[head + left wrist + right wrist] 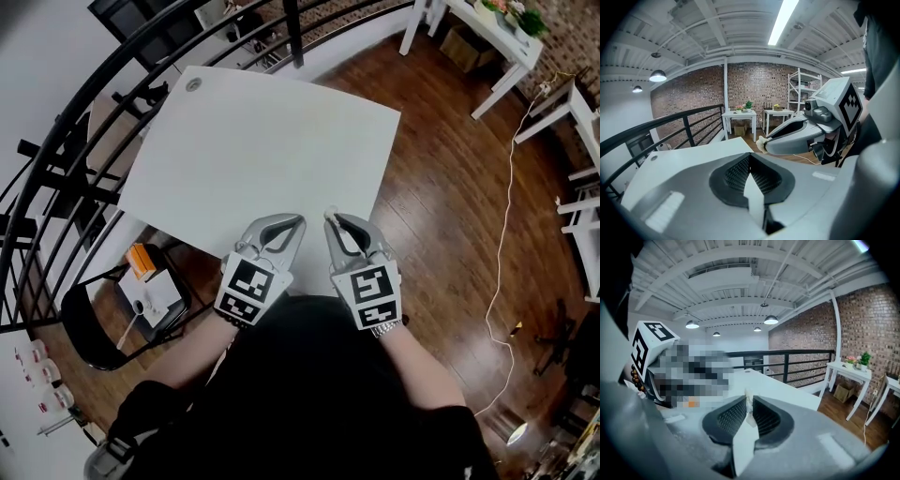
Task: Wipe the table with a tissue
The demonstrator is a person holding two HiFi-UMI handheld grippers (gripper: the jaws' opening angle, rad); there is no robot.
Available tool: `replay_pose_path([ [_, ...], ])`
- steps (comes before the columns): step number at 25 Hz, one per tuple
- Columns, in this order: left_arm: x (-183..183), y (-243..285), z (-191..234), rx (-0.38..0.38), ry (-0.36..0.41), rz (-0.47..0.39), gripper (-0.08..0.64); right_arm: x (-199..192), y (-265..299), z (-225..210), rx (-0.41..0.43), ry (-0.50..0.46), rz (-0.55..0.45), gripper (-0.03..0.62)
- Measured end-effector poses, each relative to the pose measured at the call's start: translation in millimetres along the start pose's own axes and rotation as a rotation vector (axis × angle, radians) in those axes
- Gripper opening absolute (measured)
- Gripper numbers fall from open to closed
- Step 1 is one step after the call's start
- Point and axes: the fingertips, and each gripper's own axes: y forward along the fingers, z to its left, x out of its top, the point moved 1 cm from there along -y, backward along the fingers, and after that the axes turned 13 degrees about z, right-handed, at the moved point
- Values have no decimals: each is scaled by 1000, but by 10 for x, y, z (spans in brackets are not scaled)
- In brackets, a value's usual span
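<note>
While both grippers hang by the near edge of the white table (pixel 253 150), the right gripper (pixel 333 220) pinches a small wad of tissue (pixel 761 143) at its tip. The left gripper (pixel 298 222) is pressed together on nothing. The tissue appears to be off the tabletop, so wiping seems not yet begun, with the whole surface left to do.

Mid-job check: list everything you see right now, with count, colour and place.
table: one, white, centre
tissue: one small piece, white, pinched in the right gripper
railing: one, black, round the table's left and far sides
chair: one, black, left of the table
box: one, orange, on the chair
side tables: at least two, white, upper right
cable: one, white, on the wood floor, right
left gripper: grey, jaws together, empty, near table edge
right gripper: grey, closed on the tissue
</note>
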Motion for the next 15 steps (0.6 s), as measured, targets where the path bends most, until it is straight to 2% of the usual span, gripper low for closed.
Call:
replay_pose_path([
  [15, 94, -102, 116, 48, -1, -24, 17, 145, -26, 31, 12, -48, -31, 32],
])
